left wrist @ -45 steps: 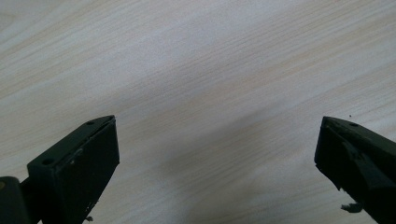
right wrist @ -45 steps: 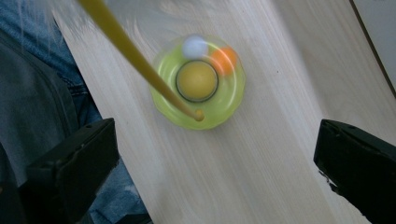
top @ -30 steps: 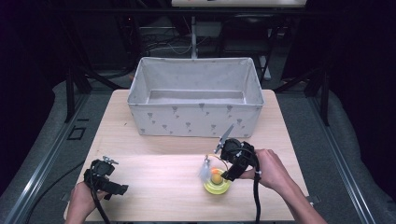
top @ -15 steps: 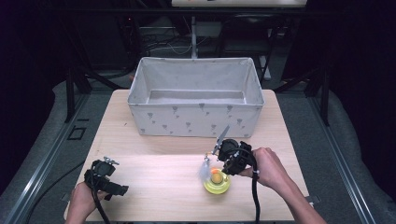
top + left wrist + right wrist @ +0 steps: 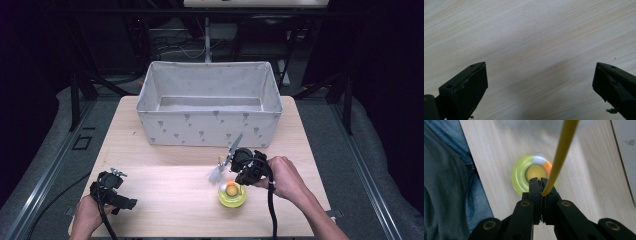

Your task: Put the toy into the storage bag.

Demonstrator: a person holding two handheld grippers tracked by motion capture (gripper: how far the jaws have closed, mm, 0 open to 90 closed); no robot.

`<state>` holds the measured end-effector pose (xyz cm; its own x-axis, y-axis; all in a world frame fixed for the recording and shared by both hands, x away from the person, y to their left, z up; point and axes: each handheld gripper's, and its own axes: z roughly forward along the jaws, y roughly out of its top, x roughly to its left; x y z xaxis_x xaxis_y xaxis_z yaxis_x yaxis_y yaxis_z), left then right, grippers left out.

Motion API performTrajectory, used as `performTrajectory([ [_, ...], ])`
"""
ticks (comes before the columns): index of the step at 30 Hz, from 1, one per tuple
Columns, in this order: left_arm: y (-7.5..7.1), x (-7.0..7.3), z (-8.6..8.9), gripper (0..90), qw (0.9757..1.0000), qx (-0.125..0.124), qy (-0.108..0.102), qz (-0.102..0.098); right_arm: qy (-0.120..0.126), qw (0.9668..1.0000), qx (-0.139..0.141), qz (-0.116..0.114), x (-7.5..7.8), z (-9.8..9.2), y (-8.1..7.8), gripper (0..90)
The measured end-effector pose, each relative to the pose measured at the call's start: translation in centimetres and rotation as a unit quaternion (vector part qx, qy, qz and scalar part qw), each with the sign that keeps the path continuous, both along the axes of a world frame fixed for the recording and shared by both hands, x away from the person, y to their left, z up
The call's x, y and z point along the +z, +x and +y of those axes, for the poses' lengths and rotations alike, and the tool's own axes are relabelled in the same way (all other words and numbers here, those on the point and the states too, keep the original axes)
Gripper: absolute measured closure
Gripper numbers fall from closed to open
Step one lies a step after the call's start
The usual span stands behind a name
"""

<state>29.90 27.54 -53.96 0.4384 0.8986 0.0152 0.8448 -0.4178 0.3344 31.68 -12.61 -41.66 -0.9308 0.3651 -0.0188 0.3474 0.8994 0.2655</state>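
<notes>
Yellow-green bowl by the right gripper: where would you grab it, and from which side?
Pinch the rim of the bowl from straight above. It is low and round, sits flat, and something orange lies in its middle. The right gripper is shut on a yellow stick, so the open left gripper is free.

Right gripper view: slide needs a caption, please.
Right gripper shut on a thin yellow stick above a yellow-green disc toy.

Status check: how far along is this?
Done: nothing visible; the fabric bin looks empty. In hand: right tongs are shut on a thin yellow stick above the yellow-green round toy; left tongs are open over the table. Left: probably everything, if binning is the goal.
</notes>
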Motion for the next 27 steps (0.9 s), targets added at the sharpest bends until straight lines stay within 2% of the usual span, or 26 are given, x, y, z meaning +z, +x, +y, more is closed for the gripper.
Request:
performTrajectory([
  [7,-0.1,0.1,0.0,0.0,1.0,-0.001,0.001,-0.002,0.004,0.9999,0.003,-0.011,1.0,-0.1,-0.2,88.4],
  [10,0.0,0.0,0.0,0.0,1.0,-0.001,0.001,-0.002,0.021,0.9997,-0.002,-0.012,1.5,-0.4,-0.1,88.4],
  [17,0.0,0.0,0.0,0.0,1.0,0.001,-0.001,-0.002,0.017,0.9995,-0.01,-0.024,2.5,-1.0,0.3,88.4],
  [23,0.0,0.0,0.1,0.1,1.0,0.001,-0.004,-0.004,0.026,0.9991,-0.021,-0.024,2.9,-1.5,0.8,88.4],
  [27,0.0,0.0,0.2,0.1,1.0,0.002,-0.008,-0.006,0.024,0.9991,-0.027,-0.024,3.0,-1.8,1.2,88.4],
])
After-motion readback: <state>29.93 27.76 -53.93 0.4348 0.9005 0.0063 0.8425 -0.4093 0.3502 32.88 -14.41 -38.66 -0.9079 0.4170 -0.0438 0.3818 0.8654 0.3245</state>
